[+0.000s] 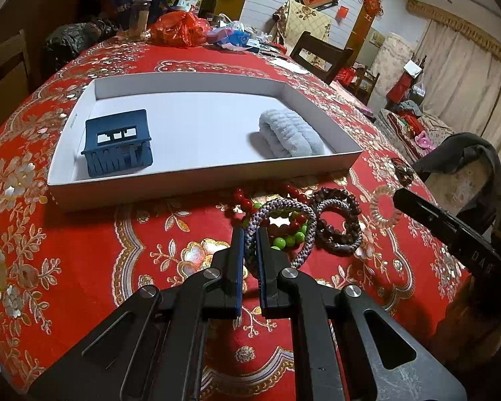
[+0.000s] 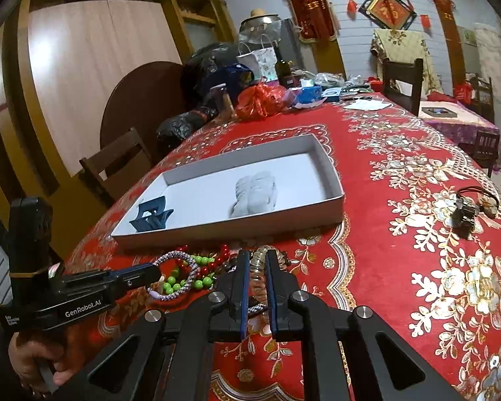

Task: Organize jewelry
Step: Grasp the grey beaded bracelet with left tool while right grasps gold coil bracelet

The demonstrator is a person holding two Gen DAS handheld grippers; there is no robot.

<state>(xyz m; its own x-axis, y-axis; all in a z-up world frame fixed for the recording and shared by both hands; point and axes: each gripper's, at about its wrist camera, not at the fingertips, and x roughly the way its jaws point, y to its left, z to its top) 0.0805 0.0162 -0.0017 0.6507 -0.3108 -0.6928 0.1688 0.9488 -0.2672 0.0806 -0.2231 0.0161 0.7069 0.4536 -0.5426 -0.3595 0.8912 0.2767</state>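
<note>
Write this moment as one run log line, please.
left gripper: shut on braided ring | right gripper: shut on clear coil tie | tray: claw clip, scrunchie

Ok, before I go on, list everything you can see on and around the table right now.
white tray: one, on the red tablecloth
hair claw: one, dark blue, tray's left end
fluffy scrunchie: one, pale grey, tray's right end
braided band: one, lilac-white, in front of the tray, pinched by the left hand-held gripper
bead bracelets: red, green and brown, heaped in front of the tray
clear coil hair tie: one, between the pads of the right hand-held gripper
dark trinkets: small cluster, right of the tray
red plastic bag: one, far end, among clutter
wine bottle: one, dark, far end
wooden chairs: around the table
hand: one, gripping the left handle
</note>
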